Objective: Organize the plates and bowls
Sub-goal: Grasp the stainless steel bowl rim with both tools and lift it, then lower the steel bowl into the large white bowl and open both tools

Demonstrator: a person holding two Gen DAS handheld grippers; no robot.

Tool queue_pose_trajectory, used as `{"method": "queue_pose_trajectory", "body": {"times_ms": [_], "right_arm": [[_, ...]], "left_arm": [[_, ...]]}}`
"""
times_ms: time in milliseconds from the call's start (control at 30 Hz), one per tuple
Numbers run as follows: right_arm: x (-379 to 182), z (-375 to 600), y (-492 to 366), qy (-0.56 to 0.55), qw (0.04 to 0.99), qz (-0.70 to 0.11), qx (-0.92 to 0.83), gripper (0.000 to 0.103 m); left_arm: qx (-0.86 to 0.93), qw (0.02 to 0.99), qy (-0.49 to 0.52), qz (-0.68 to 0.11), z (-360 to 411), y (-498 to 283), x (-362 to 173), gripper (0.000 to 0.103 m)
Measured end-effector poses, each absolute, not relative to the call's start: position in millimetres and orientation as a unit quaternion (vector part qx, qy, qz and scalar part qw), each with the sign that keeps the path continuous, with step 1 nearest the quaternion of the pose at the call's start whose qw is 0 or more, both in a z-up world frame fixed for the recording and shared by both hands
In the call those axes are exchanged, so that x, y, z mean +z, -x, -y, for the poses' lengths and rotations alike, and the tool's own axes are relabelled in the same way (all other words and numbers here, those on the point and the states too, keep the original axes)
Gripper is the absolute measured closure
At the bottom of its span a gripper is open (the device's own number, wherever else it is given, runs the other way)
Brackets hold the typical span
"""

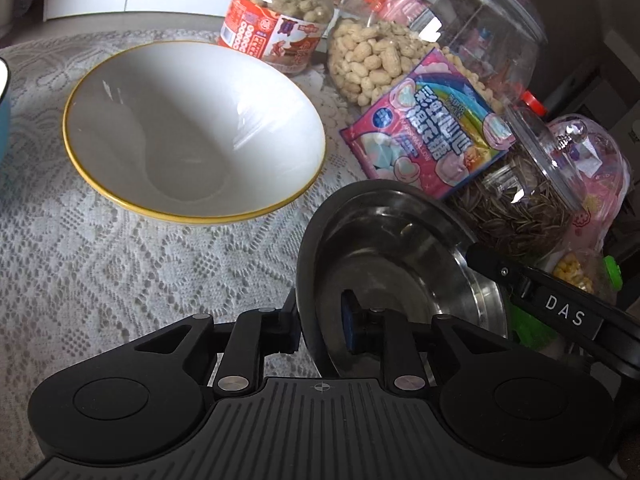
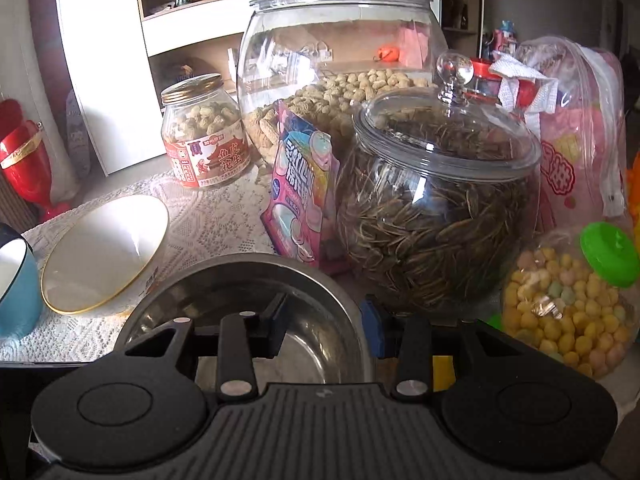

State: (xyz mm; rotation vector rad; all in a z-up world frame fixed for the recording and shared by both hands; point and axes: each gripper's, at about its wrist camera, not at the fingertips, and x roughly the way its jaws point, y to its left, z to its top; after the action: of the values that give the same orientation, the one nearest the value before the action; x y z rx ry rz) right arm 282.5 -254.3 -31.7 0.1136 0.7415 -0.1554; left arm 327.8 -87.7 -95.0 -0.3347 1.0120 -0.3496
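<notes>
The left gripper point(image 1: 320, 322) is clamped across the rim of the round stainless-steel bowl point(image 1: 400, 248), which sits near the wide white gold-rimmed ceramic bowl point(image 1: 192, 128); the right gripper point(image 2: 324, 326) straddles the steel bowl's opposite rim, grip uncertain; a blue bowl point(image 2: 18, 284) stands beyond the white one; nothing is stacked yet, so most of the task remains.

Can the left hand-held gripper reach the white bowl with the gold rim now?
Probably not yet. The left hand-held gripper is closed on the rim of the steel bowl. The white bowl lies ahead over bare lace cloth, so the path looks free.
</notes>
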Motion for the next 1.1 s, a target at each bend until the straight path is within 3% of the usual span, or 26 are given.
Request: {"method": "queue_pose_trajectory", "body": {"times_ms": [333, 733, 1100], "right_arm": [[-29, 249, -255, -0.079, 0.923, -0.372, -0.057, 0.064], [-64, 234, -275, -0.144, 0.877, -0.459, 0.007, 0.064], [-23, 182, -224, -0.114, 0.894, -0.429, 0.06, 0.067]], "left_arm": [[-0.164, 0.853, 0.054, -0.492, 80, -306, -81, 0.083], [-0.16, 0.841, 0.104, -0.507, 50, -290, -90, 0.083], [-0.139, 0.858, 0.065, -0.491, 18, -239, -63, 0.082]]}}
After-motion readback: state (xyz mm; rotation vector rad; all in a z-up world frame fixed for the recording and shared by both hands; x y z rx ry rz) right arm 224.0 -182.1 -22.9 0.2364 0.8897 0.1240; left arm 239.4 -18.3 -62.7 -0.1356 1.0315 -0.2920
